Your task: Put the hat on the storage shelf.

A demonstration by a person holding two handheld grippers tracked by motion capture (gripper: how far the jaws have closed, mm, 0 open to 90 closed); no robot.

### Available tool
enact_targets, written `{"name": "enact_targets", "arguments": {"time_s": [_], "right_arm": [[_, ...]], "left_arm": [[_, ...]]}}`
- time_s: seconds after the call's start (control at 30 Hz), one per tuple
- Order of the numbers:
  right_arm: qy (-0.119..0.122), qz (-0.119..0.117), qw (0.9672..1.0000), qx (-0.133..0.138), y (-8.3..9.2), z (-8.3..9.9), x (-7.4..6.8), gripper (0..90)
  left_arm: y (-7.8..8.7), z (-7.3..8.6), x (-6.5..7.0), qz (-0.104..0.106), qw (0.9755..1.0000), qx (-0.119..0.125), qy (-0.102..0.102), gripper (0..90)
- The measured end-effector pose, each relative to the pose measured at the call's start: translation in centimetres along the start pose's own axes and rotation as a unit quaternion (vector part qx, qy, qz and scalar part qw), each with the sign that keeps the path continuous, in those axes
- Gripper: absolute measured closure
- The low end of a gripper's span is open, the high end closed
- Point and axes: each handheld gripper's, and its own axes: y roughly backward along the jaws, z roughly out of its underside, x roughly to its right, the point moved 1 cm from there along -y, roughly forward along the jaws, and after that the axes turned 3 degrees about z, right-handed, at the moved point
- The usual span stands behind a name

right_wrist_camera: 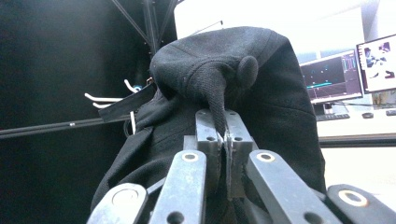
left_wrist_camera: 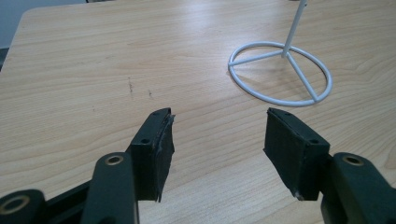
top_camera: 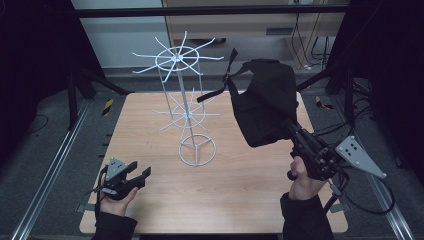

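Wooden table (top_camera: 150, 130), dark surround. We note the white wire rack (top_camera: 187, 107) standing mid-table. Right tongs (top_camera: 292, 131) are clamped on a black cap (top_camera: 265, 100), held aloft right of the rack's top spokes, strap pointing toward them. Left tongs (top_camera: 140, 172) rest agape, holding nothing, near the rack's base, farther from the cap.

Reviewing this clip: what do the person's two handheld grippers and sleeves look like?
Both are black two-fingered tools. The left gripper and right gripper each carry a grey three-cornered plate with small holes on top. Flat black pads tip the fingers, with brass-ringed pivots on the linkage behind. A black cable trails from the right one. Both sleeves are dark.
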Motion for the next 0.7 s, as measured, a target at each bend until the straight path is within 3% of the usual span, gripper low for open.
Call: {"name": "enact_targets", "arguments": {"time_s": [0.27, 0.47, 0.7], "right_arm": [[-0.005, -0.001, 1.0, 0.005, -2.7, -0.7, 0.0, 87.8], [-0.024, -0.006, 0.9996, 0.014, -4.8, -1.0, 0.7, 87.8], [-0.028, -0.007, 0.9996, -0.004, -6.6, -0.3, 1.0, 87.8]], "left_arm": [[-0.1, 0.0, 0.0, 0.003, 1.0, 0.0, 0.0, 41.6], [-0.2, 0.0, 0.1, 0.004, 1.0, -0.002, -0.003, 41.7], [-0.2, 0.1, 0.0, 0.004, 1.0, -0.002, -0.003, 41.7]]}}
